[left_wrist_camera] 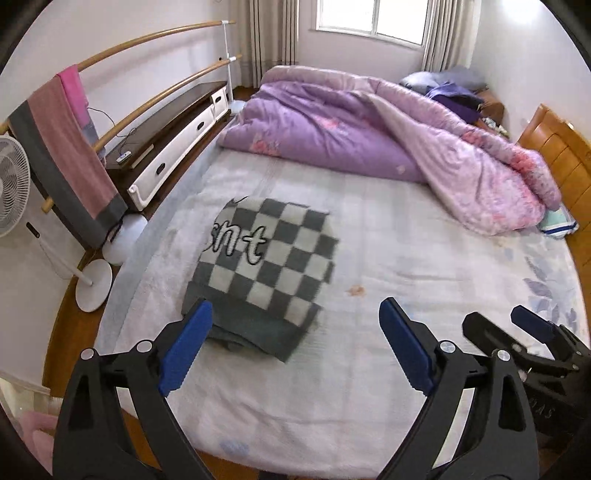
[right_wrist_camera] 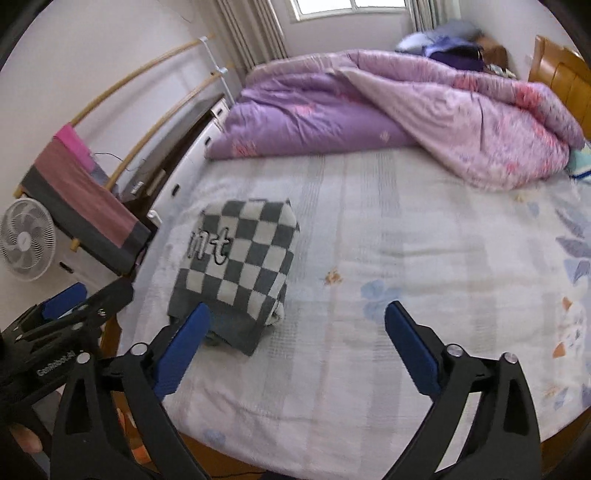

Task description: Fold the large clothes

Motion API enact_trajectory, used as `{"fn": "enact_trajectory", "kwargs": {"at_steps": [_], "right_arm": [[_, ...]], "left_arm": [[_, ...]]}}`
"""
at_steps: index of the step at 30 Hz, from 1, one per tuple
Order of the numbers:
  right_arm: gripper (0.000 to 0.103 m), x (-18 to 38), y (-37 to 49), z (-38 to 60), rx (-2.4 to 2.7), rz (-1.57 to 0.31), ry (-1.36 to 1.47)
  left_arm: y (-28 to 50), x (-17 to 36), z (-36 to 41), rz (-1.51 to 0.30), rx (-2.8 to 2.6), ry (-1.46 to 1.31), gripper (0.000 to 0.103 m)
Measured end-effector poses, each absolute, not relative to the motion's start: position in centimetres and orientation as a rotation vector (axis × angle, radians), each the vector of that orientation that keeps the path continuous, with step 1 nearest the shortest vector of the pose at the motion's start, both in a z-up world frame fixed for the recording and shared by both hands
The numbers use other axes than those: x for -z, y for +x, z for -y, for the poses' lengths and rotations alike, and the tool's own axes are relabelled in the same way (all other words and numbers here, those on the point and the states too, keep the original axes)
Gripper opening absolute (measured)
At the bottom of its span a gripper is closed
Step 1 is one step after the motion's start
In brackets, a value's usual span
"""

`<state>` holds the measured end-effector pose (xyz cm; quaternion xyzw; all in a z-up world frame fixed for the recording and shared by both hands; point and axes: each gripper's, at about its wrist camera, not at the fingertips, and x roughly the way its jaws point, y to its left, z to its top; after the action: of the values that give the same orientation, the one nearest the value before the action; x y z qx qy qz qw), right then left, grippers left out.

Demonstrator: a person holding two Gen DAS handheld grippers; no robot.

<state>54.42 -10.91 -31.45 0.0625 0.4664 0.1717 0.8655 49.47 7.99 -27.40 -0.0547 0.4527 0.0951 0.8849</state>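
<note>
One folded checkered sweater (left_wrist_camera: 264, 266) lies on the bed (left_wrist_camera: 424, 258), a compact bundle of grey and white squares with cursive lettering across its upper part and a plain grey hem toward the camera. Two grippers are raised above the mattress. The left gripper (left_wrist_camera: 295, 347) stands with its blue pads wide apart and nothing between them; the sweater sits just beyond its left finger. The right gripper (right_wrist_camera: 297, 345) is likewise spread wide and empty, with the sweater ahead of its left finger and bare sheet ahead of the rest. Each gripper shows at the edge of the other's view.

Left of both grippers stand one white fan (left_wrist_camera: 13, 184), one rail with a pink-and-grey towel (left_wrist_camera: 66, 147) draped over it, and one low dark cabinet (left_wrist_camera: 173, 122). Far ahead lies one rumpled purple quilt (left_wrist_camera: 369, 129); beyond it, one window (left_wrist_camera: 369, 18) with curtains. A wooden headboard (left_wrist_camera: 557, 158) stands to the right.
</note>
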Motion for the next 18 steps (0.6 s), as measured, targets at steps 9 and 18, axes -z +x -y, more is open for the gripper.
{"fn": "enact_trajectory", "kwargs": {"at_steps": [9, 18], "right_arm": [[0.095, 21.4, 46.9, 17.5, -0.4, -0.841, 0.114], [0.095, 14.7, 40.8, 21.4, -0.403, -0.773, 0.106]], "left_arm": [[41.8, 18.1, 0.0, -0.83, -0.204, -0.054, 0.092], [36.1, 11.3, 4.8, -0.761, -0.174, -0.005, 0.092]]}}
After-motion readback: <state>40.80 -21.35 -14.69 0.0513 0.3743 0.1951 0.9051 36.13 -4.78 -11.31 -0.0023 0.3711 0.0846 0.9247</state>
